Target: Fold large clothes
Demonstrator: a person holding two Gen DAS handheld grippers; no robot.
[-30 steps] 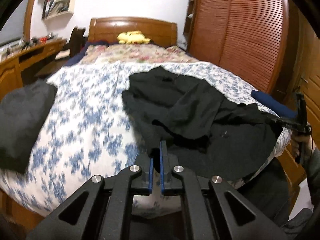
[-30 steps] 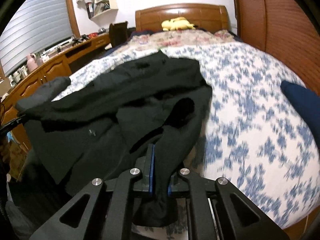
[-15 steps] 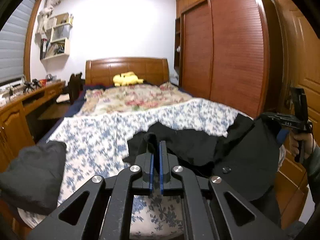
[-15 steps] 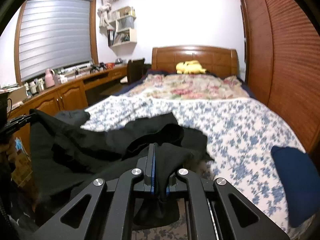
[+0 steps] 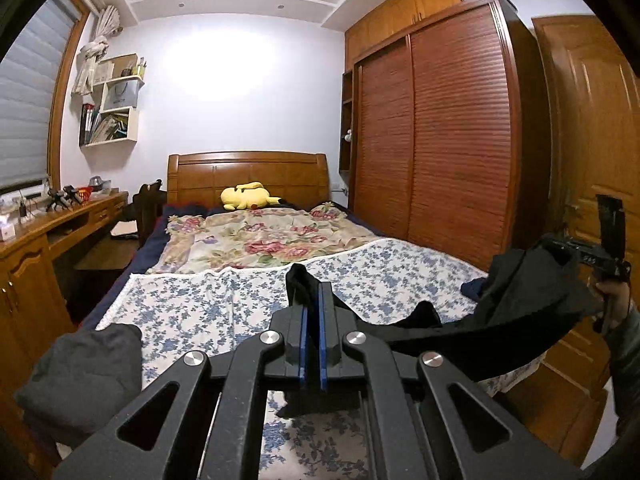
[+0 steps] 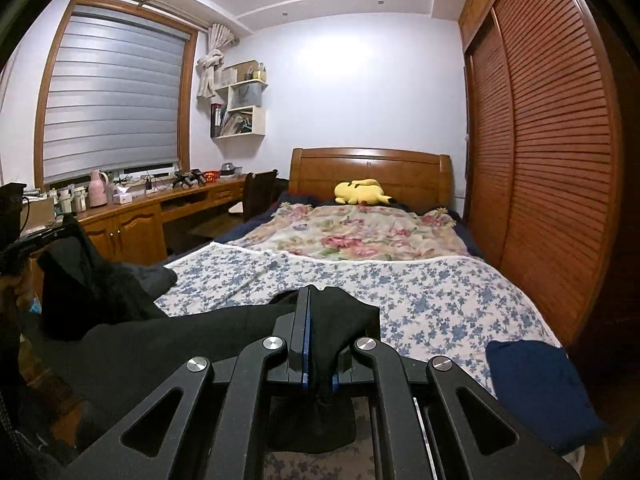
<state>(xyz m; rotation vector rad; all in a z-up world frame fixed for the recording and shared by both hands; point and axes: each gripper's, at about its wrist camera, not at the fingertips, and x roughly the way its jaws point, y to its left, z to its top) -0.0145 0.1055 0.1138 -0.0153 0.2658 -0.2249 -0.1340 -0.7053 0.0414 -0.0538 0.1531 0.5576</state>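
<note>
A large black garment hangs stretched in the air between my two grippers, above the foot of the bed. My left gripper is shut on one edge of it. The right gripper shows at the right of the left wrist view, clamping the other end. In the right wrist view my right gripper is shut on black cloth, and the left gripper shows at the far left holding the same garment.
The bed has a blue-flowered sheet and a floral quilt with a yellow plush toy. A folded grey garment lies at the bed's left corner, a folded navy one at the right. A wooden desk stands left, a wardrobe right.
Both grippers have risen and levelled, lifting the black garment off the bed; it now hangs taut between them instead of lying spread on the sheet.
</note>
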